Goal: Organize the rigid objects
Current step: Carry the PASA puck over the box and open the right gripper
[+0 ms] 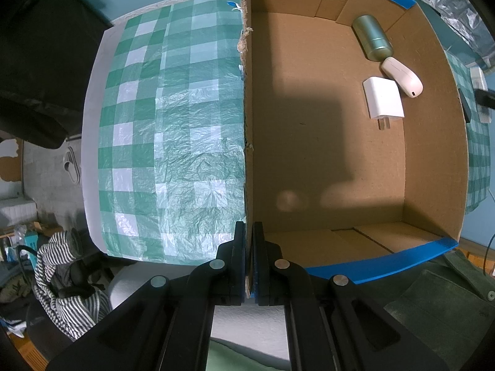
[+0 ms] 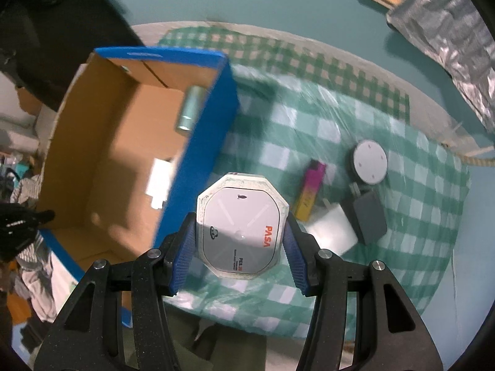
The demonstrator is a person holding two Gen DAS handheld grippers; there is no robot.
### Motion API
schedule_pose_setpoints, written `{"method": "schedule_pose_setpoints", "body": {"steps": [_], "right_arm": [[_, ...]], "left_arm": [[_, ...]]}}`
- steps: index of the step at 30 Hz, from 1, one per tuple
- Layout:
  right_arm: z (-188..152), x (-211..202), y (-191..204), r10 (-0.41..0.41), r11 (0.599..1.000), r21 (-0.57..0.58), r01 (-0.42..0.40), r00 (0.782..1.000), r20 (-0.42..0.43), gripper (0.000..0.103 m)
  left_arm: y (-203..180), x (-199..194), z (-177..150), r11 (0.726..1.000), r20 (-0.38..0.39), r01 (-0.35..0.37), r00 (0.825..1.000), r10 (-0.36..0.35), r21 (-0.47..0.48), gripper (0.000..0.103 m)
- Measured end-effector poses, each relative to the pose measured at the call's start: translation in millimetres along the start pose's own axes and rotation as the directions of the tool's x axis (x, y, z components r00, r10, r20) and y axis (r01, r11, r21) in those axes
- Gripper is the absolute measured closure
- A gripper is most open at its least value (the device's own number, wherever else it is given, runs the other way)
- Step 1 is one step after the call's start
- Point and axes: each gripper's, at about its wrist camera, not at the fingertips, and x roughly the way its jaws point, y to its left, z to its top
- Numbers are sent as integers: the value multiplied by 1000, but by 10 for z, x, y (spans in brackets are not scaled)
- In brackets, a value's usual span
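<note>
My left gripper (image 1: 249,262) is shut on the left wall of an open cardboard box (image 1: 247,123) with blue outer sides. Inside lie a green metal cylinder (image 1: 372,37), a white oval case (image 1: 402,76) and a white plug charger (image 1: 383,98). My right gripper (image 2: 241,241) is shut on a white octagonal device (image 2: 243,227) marked PASA, held above the table to the right of the box (image 2: 198,142). On the checked cloth beyond lie a pink-yellow stick (image 2: 311,190), a round white disc (image 2: 369,162), a grey adapter (image 2: 369,213) and a white block (image 2: 332,232).
The round table carries a green-white checked cloth (image 1: 173,142). A silver foil bag (image 2: 448,40) sits at the far right. Striped clothing (image 1: 62,278) and clutter lie on the floor to the left. A dark chair (image 1: 37,61) stands beyond the table's left edge.
</note>
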Motion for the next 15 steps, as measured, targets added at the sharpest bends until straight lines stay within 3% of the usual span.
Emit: {"method": "schedule_pose_setpoints", "body": {"steps": [15], "right_arm": [[291, -22, 578, 39, 993, -115, -37, 999, 19, 49]], "left_arm": [[-13, 6, -10, 1000, 0, -2, 1000, 2, -1, 99]]}}
